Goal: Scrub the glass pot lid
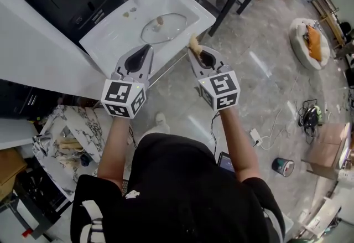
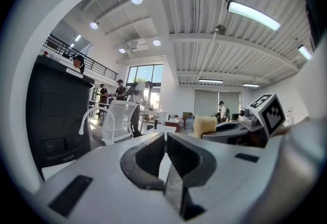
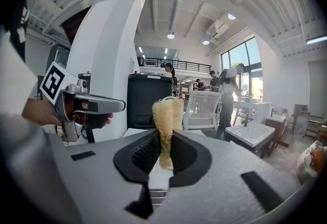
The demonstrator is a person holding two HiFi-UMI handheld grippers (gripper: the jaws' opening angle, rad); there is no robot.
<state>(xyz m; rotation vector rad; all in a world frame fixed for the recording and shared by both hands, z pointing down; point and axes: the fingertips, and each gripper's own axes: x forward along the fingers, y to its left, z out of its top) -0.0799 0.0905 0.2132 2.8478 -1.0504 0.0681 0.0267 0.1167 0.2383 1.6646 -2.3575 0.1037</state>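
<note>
Round glass lid [image 1: 162,27] at 12 o'clock. Right hand-held gripper [image 3: 164,139] pinches a fuzzy yellow sponge [image 3: 167,110]; left hand-held gripper [image 2: 165,141] squeezed together, empty.

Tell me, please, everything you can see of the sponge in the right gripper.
The sponge is a pale yellow pad with a coarse, fibrous look. It stands upright, pinched in its lower half between the pads of the right gripper, so it is squeezed thin there and flares wider above them. In the head view it sticks out past the jaw tips, near the front edge of the white sink and apart from the glass lid. Only the jaws touch it.
</note>
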